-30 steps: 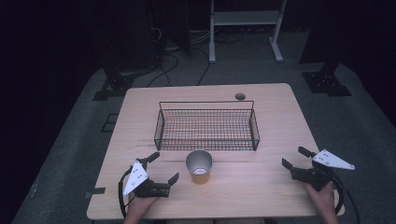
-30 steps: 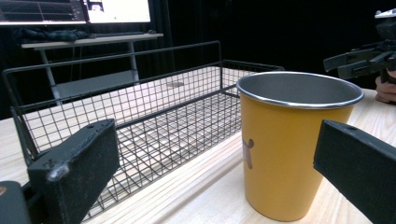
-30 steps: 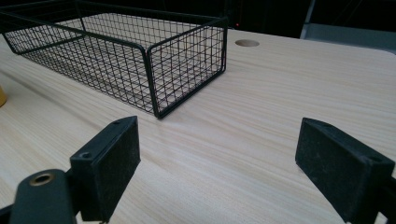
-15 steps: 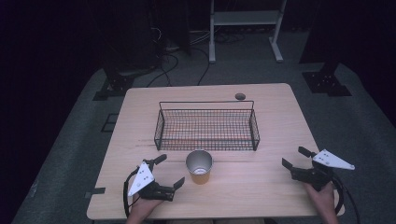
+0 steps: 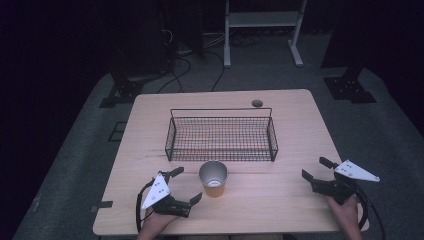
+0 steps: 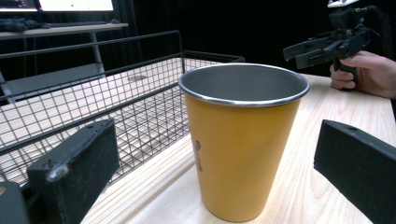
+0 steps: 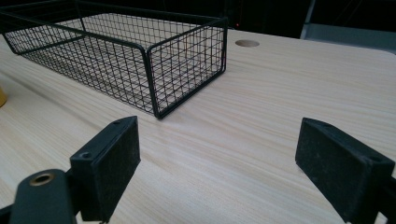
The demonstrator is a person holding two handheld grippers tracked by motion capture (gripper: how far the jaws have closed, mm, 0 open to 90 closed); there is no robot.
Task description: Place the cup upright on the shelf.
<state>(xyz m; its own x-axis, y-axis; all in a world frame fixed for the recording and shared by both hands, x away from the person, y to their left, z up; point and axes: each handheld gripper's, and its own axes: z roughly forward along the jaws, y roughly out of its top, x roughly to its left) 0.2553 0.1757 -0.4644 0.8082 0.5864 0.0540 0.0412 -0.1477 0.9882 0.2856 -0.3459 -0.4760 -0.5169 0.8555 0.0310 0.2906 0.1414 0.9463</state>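
Grippers rest low at the near edge of a pale wooden bench [image 5: 280,200], one in each of a person's hands. The left gripper [image 5: 187,185] sits at the near left with its jaws spread wide, pointing at a cup [image 5: 214,178] just beside it and not touching it. The right gripper [image 5: 314,169] sits at the near right, well apart from the cup, jaws also spread and holding nothing.

The cup stands upright and empty near the middle of the bench, just in front of a wire basket [image 5: 221,139]. In the left gripper view the cup [image 6: 243,140] has an orange wall, a steel rim and a steel inside. It looks stiff and light, probably slick, and likely to tip if pushed high up. A grip across the wall about halfway up seems safest.

Beyond the basket, a round hole [image 5: 257,103] marks the far side of the bench.

Compared with a second ago, the left gripper has edged nearer the cup and turned toward it. The right gripper, cup and basket have not moved.
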